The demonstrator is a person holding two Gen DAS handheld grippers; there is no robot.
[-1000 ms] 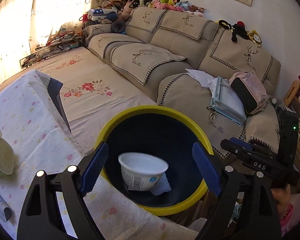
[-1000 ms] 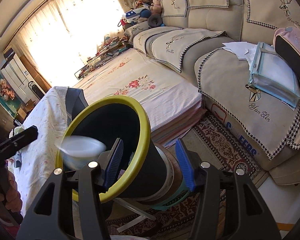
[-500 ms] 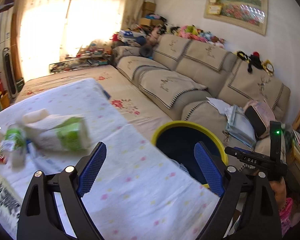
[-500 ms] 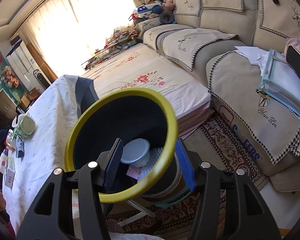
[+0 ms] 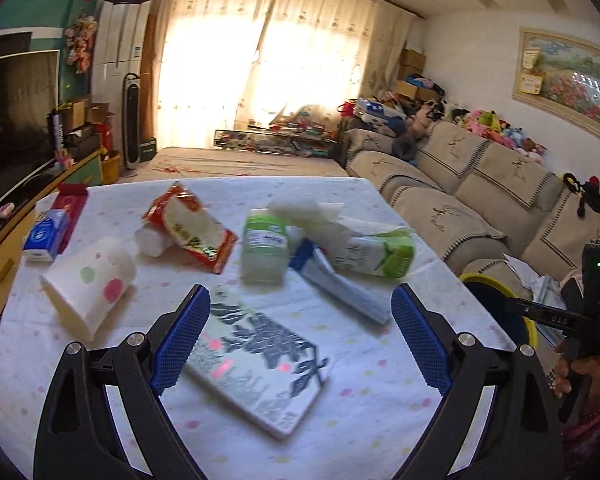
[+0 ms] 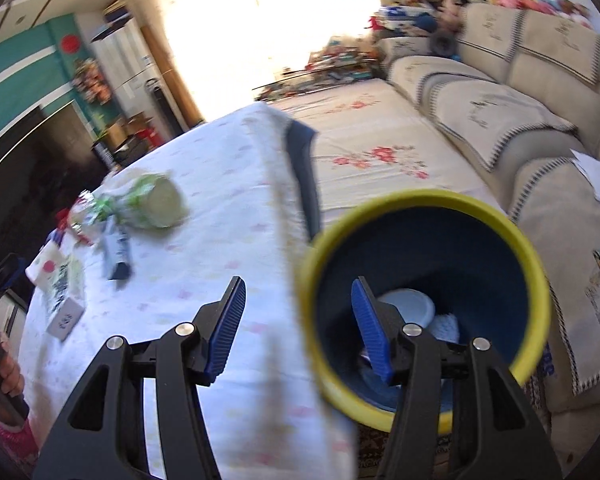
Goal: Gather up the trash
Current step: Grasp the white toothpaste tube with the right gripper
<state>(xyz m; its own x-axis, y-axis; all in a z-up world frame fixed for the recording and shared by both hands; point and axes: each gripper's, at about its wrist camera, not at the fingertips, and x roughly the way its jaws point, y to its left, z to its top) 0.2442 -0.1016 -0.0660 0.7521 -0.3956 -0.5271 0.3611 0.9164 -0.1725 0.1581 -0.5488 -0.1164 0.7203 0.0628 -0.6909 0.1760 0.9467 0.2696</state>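
Observation:
My left gripper point(image 5: 296, 334) is open and empty above a floral-printed flat pack point(image 5: 260, 364) on the table point(image 5: 400, 420). Beyond it lie a white dotted cup point(image 5: 88, 284), a red snack wrapper point(image 5: 190, 226), a green-lidded jar point(image 5: 265, 249), a blue-white tube point(image 5: 340, 284) and a green tissue pack point(image 5: 374, 250). My right gripper point(image 6: 298, 320) is open and empty over the table edge beside the yellow-rimmed blue bin point(image 6: 424, 296), which holds a white bowl point(image 6: 410, 306). The bin's rim shows in the left wrist view point(image 5: 496, 292).
A blue tissue pack point(image 5: 46, 234) and a red box point(image 5: 72, 196) lie at the table's far left. A beige sofa point(image 5: 480, 196) runs along the right wall. A flowered mat point(image 6: 380, 148) lies between table and sofa. The other hand-held gripper point(image 5: 580, 312) shows at right.
My left gripper has swung left from over the bin to over the table's litter. My right gripper has turned left, from straddling the bin rim to the table edge.

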